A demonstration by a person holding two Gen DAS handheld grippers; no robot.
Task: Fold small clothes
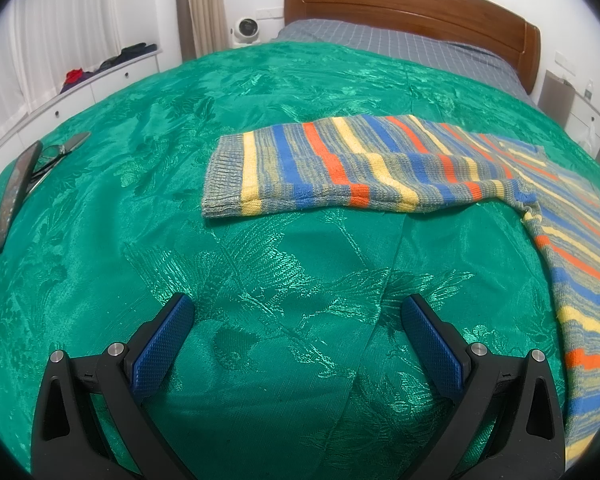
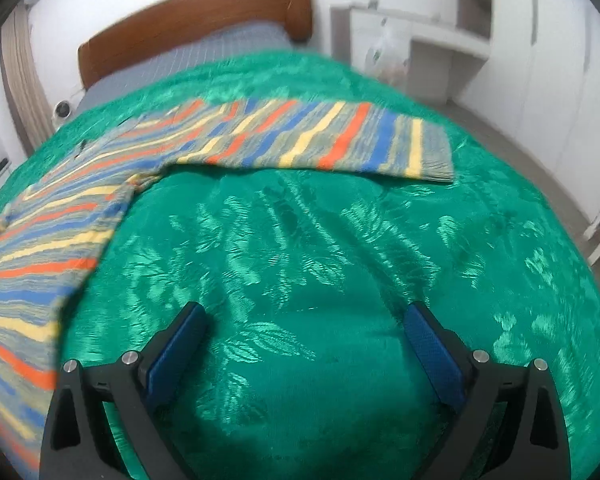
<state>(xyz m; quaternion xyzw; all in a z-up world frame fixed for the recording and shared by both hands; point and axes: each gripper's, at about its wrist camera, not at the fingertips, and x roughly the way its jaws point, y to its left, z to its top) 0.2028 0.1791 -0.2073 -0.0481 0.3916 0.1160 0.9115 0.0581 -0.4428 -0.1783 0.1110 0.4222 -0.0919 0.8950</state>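
sweater (image 1: 340,164) flat | both grippers' fingers (image 1: 160,348) apart over bedspread (image 2: 320,240)

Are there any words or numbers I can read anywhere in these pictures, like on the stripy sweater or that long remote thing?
No words or numbers can be read.
Remote control: its buttons may have marks, but they are too small to read.
Striped sweater: only stripes, no label showing.
Green bedspread: only a woven leaf pattern.
Plastic bag by the cabinet: too blurred to tell.
Left claw and right claw: no writing showing.
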